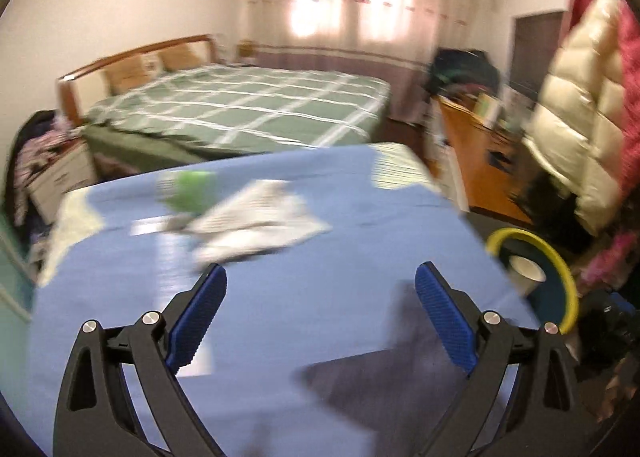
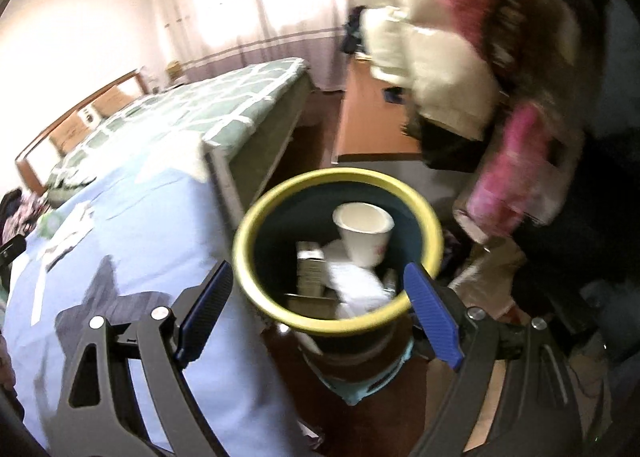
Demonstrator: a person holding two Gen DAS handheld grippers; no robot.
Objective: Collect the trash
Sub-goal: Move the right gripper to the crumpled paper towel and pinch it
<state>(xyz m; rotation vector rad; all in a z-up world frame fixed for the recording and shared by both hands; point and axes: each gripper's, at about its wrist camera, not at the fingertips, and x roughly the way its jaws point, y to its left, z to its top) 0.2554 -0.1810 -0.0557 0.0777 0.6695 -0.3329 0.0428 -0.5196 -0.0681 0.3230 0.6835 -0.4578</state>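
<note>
My left gripper (image 1: pixel 322 269) is open over a table under a blue cloth (image 1: pixel 320 337), with nothing between its blue pads. Just beyond it lie a blurred crumpled white paper (image 1: pixel 256 217) and a green scrap (image 1: pixel 188 189). A dark bin with a yellow rim (image 1: pixel 560 269) stands off the table's right edge, a paper cup (image 1: pixel 526 273) inside. My right gripper (image 2: pixel 320 268) hangs open above that bin's rim (image 2: pixel 256 217), gripping nothing. Inside are the paper cup (image 2: pixel 364 233), a small box (image 2: pixel 310 269) and white crumpled paper (image 2: pixel 356 289).
A bed with a green plaid cover (image 1: pixel 240 109) stands behind the table. Cream and pink coats (image 1: pixel 580 117) hang at the right, close to the bin. A wooden desk (image 1: pixel 472 153) is behind them, and a cluttered nightstand (image 1: pixel 64 177) at the far left.
</note>
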